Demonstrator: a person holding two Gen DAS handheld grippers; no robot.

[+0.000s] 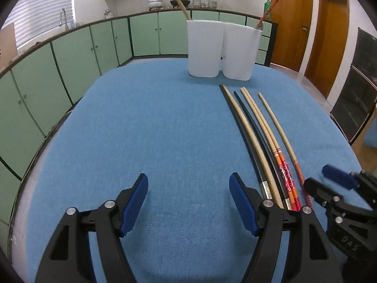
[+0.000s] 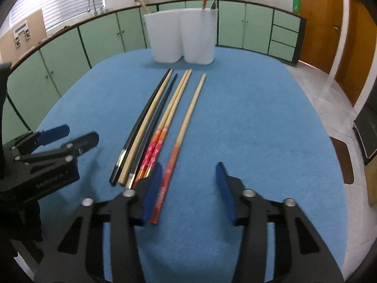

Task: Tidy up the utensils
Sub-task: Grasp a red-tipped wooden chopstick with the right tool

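Note:
Several chopsticks lie side by side on the blue tablecloth (image 1: 141, 129): two black ones, a plain bamboo one (image 2: 146, 120) and a pair with red-orange ends (image 2: 169, 113). A single orange-ended chopstick (image 2: 188, 113) lies a little to their right. My right gripper (image 2: 188, 188) is open around that single chopstick's orange end, which lies close to the left pad (image 2: 152, 188). My left gripper (image 1: 188, 202) is open over bare cloth, left of the chopsticks (image 1: 259, 127). A white two-compartment holder (image 1: 223, 49) stands at the far side, with a bamboo chopstick (image 1: 176, 0) and a red one (image 1: 271, 9) in it.
The table's rounded edges curve away on both sides. Green kitchen cabinets (image 1: 70, 59) run along the back and left, and wooden doors (image 1: 329, 35) stand at the right. The right gripper (image 1: 329, 184) shows at the left wrist view's right edge, close to my left gripper.

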